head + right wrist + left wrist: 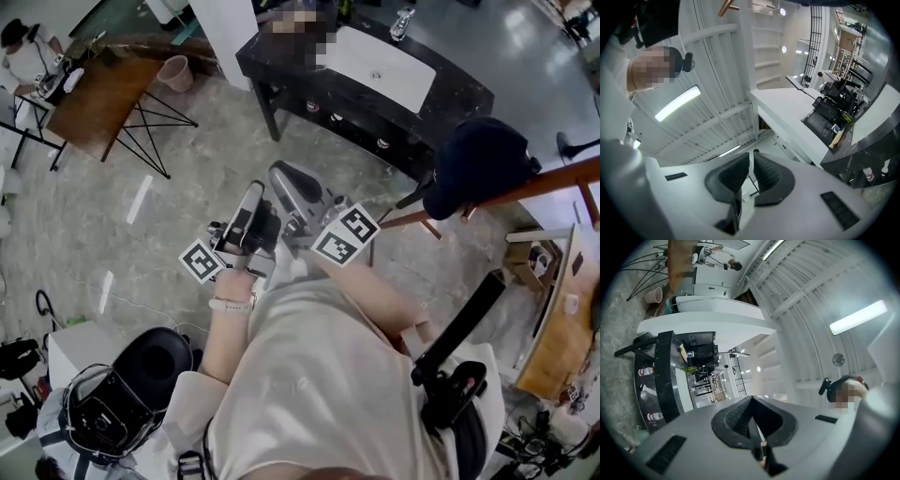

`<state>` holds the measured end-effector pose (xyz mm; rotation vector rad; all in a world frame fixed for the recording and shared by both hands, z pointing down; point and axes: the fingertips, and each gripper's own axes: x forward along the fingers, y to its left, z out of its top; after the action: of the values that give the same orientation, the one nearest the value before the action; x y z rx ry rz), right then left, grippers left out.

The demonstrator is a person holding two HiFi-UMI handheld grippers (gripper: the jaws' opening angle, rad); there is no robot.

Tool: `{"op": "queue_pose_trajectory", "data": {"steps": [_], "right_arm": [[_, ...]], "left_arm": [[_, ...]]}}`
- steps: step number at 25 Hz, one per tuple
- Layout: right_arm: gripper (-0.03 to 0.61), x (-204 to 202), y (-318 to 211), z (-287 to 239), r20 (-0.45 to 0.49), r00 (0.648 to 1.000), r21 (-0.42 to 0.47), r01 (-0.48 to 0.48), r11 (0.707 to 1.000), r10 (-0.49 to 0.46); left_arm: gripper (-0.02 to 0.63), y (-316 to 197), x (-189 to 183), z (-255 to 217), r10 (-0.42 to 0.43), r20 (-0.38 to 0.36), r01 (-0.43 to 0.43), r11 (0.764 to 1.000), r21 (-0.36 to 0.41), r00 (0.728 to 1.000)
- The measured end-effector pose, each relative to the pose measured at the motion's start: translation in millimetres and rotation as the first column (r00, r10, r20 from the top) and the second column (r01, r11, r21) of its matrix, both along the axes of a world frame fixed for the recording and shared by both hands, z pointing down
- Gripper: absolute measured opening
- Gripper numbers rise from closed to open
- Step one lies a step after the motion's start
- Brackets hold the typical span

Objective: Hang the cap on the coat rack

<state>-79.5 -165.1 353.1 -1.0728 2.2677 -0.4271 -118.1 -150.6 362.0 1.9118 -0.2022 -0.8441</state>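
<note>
You are standing on a pale marbled floor [112, 216] in front of a black table [281, 70], and the dark cap [478, 164] already sits over the end of the coat rack [562, 183], whose wooden arm runs up to the right. Both tools are drawn in against your body and carry nothing: the left gripper [751, 399] has its pads pressed together, and the right gripper [751, 154] is closed down to a bare sliver. The cap lies to your right and forward, well apart from both, so the right one looks nearer if the cap needs settling.
</note>
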Motion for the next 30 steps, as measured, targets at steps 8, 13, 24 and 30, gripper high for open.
{"op": "queue_pose_trajectory", "data": {"steps": [8,13,24,30], "right_arm": [[0.040,32.8,0.4,-13.8,0.028,0.997,0.046,-0.074,0.996,0.073],[0.040,56.8,0.5,-19.3,0.039,0.992,0.071,-0.122,0.990,0.120],[0.040,103.9,-10.2,-25.0,0.048,0.981,0.108,-0.194,0.975,0.190],[0.040,119.0,-19.1,-12.6,0.038,0.973,0.054,-0.230,0.972,0.228]], "left_arm": [[0.008,-1.8,34.3,-8.1,0.087,0.003,-0.087,0.996,0.021,0.996],[0.008,-5.3,54.6,-10.4,0.128,-0.002,-0.127,0.992,0.026,0.992],[0.008,-22.5,103.8,-10.5,0.209,0.003,-0.209,0.977,0.047,0.978],[0.008,-29.3,116.9,-10.7,0.227,-0.004,-0.227,0.973,0.050,0.974]]}}
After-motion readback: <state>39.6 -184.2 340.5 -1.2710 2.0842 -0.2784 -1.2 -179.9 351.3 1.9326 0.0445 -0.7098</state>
